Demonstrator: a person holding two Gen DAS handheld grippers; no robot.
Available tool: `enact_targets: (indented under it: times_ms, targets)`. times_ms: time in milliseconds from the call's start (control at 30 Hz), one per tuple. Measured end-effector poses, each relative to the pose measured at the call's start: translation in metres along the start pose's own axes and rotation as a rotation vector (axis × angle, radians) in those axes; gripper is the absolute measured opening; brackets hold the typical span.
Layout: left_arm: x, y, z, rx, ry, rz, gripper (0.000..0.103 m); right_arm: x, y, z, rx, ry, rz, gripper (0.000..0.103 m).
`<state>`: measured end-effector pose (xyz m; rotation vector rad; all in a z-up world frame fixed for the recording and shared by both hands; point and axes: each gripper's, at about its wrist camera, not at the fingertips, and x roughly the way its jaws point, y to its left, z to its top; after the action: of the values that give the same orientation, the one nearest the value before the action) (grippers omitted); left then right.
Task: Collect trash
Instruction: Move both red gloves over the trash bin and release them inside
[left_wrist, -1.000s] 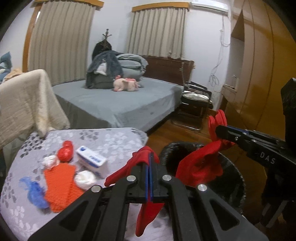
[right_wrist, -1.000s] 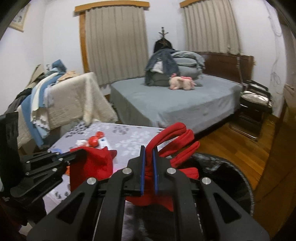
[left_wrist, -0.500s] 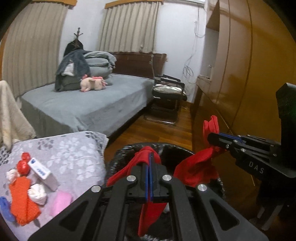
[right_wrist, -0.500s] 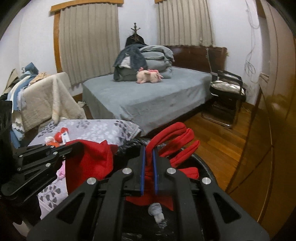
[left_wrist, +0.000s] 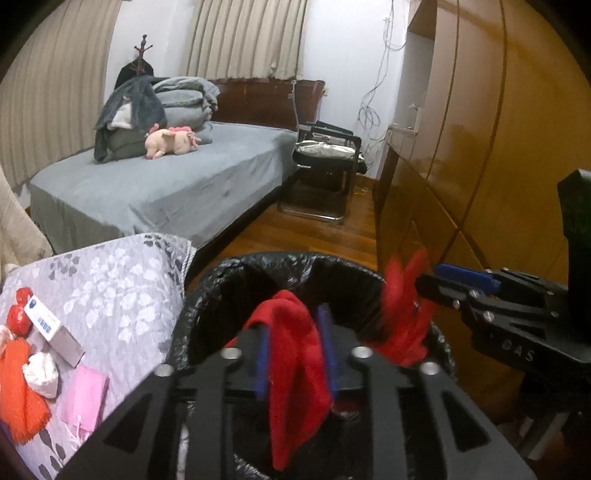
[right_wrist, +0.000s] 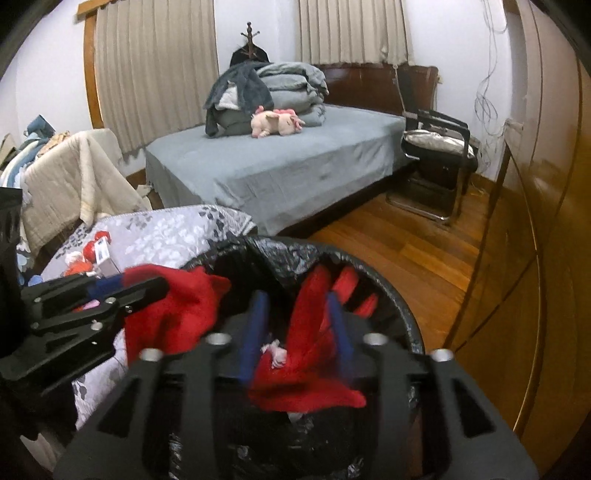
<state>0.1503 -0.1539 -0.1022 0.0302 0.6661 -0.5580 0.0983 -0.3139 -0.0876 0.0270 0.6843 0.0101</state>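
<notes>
Readable writing: only "DAS" in pale letters on the black body of the right claw (left_wrist: 421, 282), seen from the left wrist view. Blue print on the white box (left_wrist: 51, 332) on the desk (left_wrist: 122, 291), too small to read.

Red cloth (left_wrist: 299, 365), soft and fleecy, bright red, draped in folds between the blue pads (left_wrist: 261, 363) of the left claw (left_wrist: 295, 354) and hanging down past them, right over the black-lined trash bin (left_wrist: 207, 295). Jaws of that claw just been opening, now partly apart, cloth loose between them and no longer pinched. In the right wrist view, the other end of the red cloth (right_wrist: 310, 339), with finger-like strips fanned upward, blurred, lying between the parted blue pads (right_wrist: 255, 332) of the right claw (right_wrist: 295, 332); jaws there likewise just been opening, a clear gap beside the fabric on the left. Below it, inside the bin (right_wrist: 402, 314), a small pale crumpled scrap (right_wrist: 275, 354).

On the floral grey desk beside the bin: red round piece (left_wrist: 18, 319), orange knitted cloth (left_wrist: 20, 391), white wad (left_wrist: 40, 373), pink pouch (left_wrist: 86, 398).
</notes>
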Motion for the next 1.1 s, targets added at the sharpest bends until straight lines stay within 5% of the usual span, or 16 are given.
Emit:
enact_targets:
  times_ms: [267,700,1100]
  targets:
    - [-0.012,0.016,-0.01,-0.038,0.003,0.029,0.06,-0.006,0.002,-0.006,0.019,-0.014,-0.025,0.072]
    - [-0.023,0.02,-0.012,-0.037,-0.002,0.029,0.065,-0.024,0.003,0.004,0.027,-0.076,-0.031,0.078]
    - [-0.085,0.088,-0.03,-0.125,-0.058,0.206,0.092,-0.021,0.056,0.016,0.011,-0.116,0.066,0.096]
